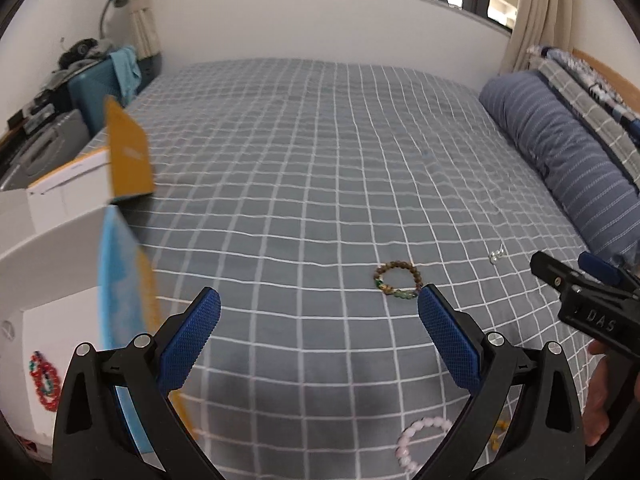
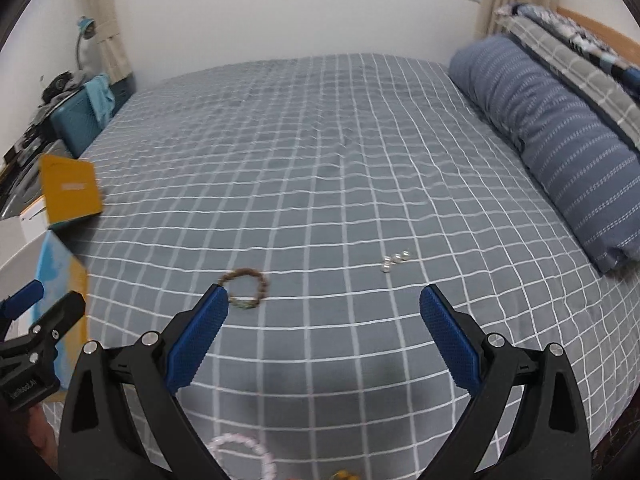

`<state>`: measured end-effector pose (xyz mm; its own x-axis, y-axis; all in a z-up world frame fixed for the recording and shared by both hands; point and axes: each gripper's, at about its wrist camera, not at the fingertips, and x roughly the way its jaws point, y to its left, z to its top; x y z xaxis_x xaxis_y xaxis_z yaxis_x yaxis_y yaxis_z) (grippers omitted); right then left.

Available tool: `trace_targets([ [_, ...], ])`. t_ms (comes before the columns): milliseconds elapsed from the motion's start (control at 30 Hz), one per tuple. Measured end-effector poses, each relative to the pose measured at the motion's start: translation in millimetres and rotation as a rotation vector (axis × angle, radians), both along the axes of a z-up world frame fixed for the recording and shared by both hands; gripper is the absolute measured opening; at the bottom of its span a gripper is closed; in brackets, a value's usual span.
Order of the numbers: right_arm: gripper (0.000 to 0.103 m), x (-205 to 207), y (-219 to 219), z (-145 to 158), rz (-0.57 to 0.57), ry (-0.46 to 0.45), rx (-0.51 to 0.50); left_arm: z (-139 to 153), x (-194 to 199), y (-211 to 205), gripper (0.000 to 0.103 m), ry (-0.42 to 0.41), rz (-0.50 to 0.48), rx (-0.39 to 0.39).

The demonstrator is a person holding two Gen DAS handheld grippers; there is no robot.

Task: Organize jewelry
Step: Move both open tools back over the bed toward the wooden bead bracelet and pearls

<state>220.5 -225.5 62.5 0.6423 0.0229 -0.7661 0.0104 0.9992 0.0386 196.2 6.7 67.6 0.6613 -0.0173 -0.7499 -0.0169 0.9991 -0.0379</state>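
Nearest your left claw [image 1: 319, 312] lies the pink bracelet [image 1: 416, 440], partly behind its right finger. Both claws are spread wide and hold nothing; the right claw [image 2: 324, 308] hovers over the bed [image 2: 340, 160]. The brown bracelet [image 1: 397, 280] and the pearl piece [image 2: 395, 261] lie apart further out. 1 red bracelet [image 1: 45, 380] already sits in the white box [image 1: 60, 240] at left. Judged step: selecting the next piece. Next, lower 1 claw over a bracelet and close on its beads.

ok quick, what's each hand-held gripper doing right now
Left hand-held gripper: open, holding nothing, above the bedspread.
Right hand-held gripper: open, holding nothing.
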Motion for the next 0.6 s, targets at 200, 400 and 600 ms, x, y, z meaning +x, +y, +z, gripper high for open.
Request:
trace_targets([
  [200,0.093,37.8,-26.0,-32.0,0.0,0.079,-0.02,-32.1,34.6,-32.4,0.097,0.056,-0.034,0.0],
  [400,0.089,63.6,-46.3,-56.6,-0.008,0.123,-0.021,-60.8,60.8,-59.8,0.097,0.093,-0.064,0.014],
  [600,0.08,86.4,-62.3,-84.3,-0.016,0.174,-0.016,-91.4,87.8,-75.3,0.097,0.133,-0.075,-0.002],
])
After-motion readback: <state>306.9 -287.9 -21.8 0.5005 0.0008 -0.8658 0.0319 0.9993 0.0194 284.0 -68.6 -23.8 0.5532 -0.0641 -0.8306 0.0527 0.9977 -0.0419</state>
